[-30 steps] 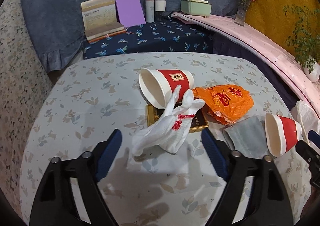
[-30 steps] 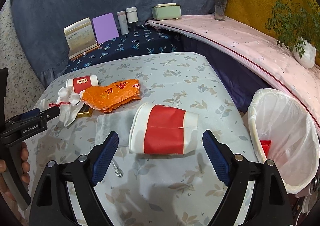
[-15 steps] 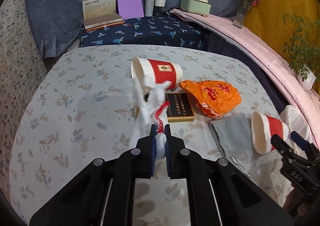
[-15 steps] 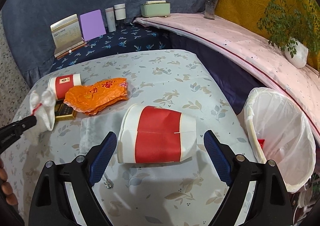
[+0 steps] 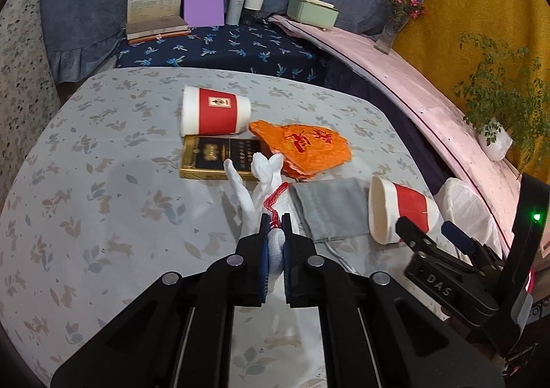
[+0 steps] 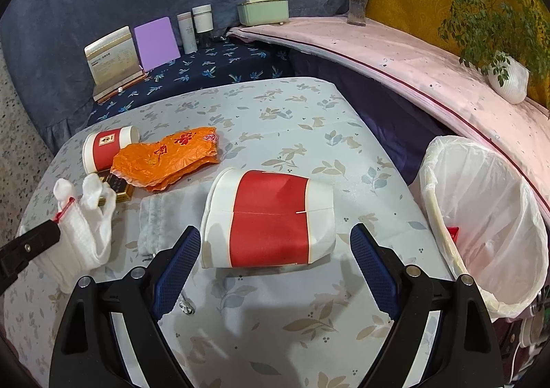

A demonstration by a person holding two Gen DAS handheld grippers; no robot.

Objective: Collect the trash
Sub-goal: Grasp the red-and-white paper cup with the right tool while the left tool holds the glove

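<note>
Pinching the white glove [image 5: 266, 181] by its cuff, your left gripper [image 5: 275, 226] has its two pads pressed fully together on the cloth, and the glove's fingers stand up past the tips with a red cord trailing over them. In the right wrist view the same glove [image 6: 86, 233] hangs from the black jaw tip near the table's left edge, its lower part draped toward the floral tablecloth [image 6: 275, 106].

Your right gripper [image 6: 275, 257] is spread wide with nothing clamped; the near red-and-white paper cup [image 6: 271, 219] lies on its side just ahead of the blue pads [image 6: 175, 260], between them but not touched by either.

Toward the table's far left part, a second paper cup [image 5: 215, 111] lies on its side, touching a dark gold-edged box [image 5: 220, 157]. The crumpled orange bag [image 5: 302, 149] sits just right of that box, and a grey cloth pouch [image 5: 330, 207] lies flat between the bag and the near cup.

The white-lined trash bin [image 6: 488, 216] stands just off the table's right edge, with something small and red inside it.
</note>
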